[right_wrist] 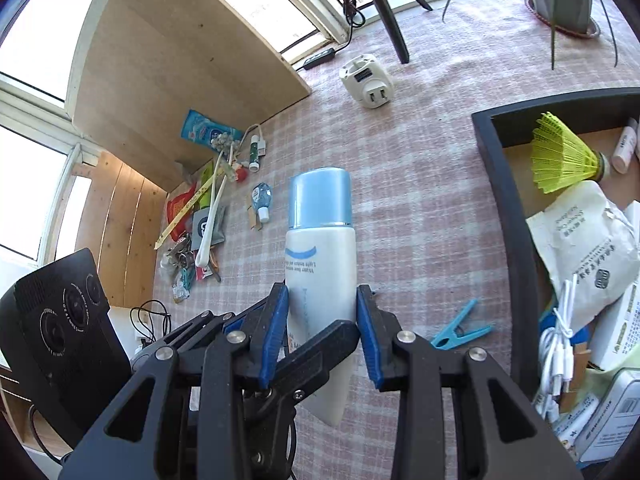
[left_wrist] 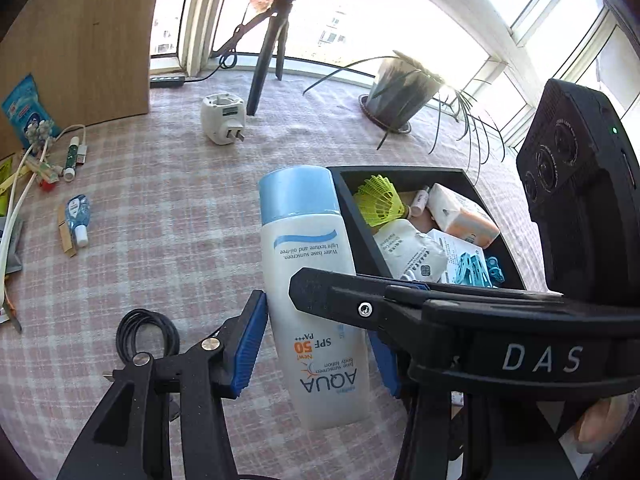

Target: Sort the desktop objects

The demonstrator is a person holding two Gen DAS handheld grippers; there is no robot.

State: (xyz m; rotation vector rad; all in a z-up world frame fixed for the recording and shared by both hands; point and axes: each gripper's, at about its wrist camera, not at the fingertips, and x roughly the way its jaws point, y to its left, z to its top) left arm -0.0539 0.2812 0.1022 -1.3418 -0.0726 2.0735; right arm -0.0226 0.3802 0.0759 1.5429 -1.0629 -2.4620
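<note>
A white sunscreen bottle [left_wrist: 308, 280] with a light blue cap hangs over the checked tablecloth, cap pointing away from me. My left gripper [left_wrist: 316, 344] is shut on its lower body, a blue pad on each side. The right gripper's black finger [left_wrist: 352, 300] crosses in front of it. In the right wrist view the same bottle [right_wrist: 322, 248] sits between the blue pads of my right gripper [right_wrist: 322, 320], which is shut on it too. The left gripper's finger [right_wrist: 316, 354] lies across the bottle there. A black box [left_wrist: 352, 220] stands just right of the bottle.
The black box [right_wrist: 508, 208] holds a yellow shuttlecock [right_wrist: 564, 156], paper packs and a white cable. A white plug adaptor [left_wrist: 224, 118] lies farther back, a potted plant [left_wrist: 400, 88] behind the box. Small items [right_wrist: 208, 208] are heaped at the left by a wooden board. A blue peg [right_wrist: 460, 332] lies near the box.
</note>
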